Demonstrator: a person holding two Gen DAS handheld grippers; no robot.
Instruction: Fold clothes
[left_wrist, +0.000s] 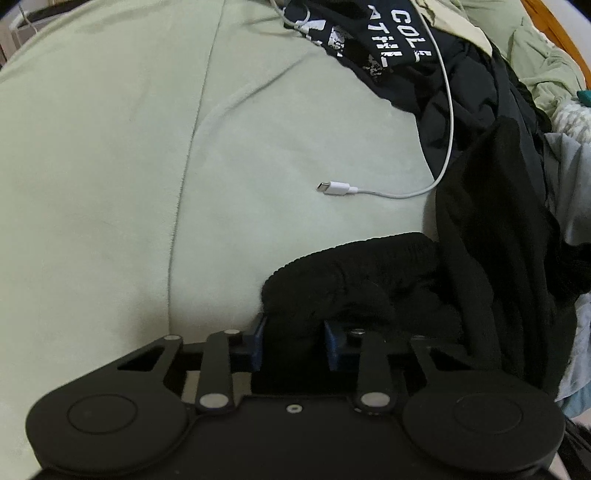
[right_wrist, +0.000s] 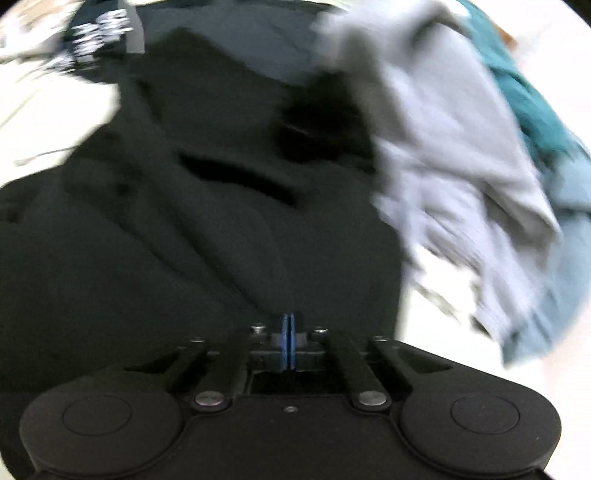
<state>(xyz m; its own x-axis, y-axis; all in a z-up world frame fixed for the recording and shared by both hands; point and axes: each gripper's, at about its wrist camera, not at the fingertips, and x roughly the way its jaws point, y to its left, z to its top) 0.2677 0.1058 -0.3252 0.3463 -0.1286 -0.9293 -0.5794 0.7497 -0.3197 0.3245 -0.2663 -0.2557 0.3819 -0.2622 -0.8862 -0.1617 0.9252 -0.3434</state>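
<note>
Two grippers, both on dark cloth. Left wrist view: the left gripper (left_wrist: 293, 341) has its blue pads apart with a bunched ribbed edge of the black garment (left_wrist: 354, 280) wedged between them, so it is grasping that edge, likely to lift or spread the piece. The garment trails off to the right and rises toward the clothes pile (left_wrist: 517, 155) at the far right. On the near and left side lies bare pale green bedding (left_wrist: 110, 166), the obvious flat area for laying a piece out. A white charging cable (left_wrist: 369, 190) runs down from the pile, its plug resting on the bedding just left of the black cloth; it could snag if the garment is dragged that way.

Right wrist view, heavily blurred by motion: the right gripper (right_wrist: 288, 341) shows blue pads pressed together at the near edge of the black garment (right_wrist: 184, 229), which fills the middle and left. Whether cloth is pinched between them cannot be told. A grey garment (right_wrist: 443, 147) and a teal one (right_wrist: 524, 99) lie crumpled to the right.

Nothing in view lies folded flat; the black piece is bunched and creased.
</note>
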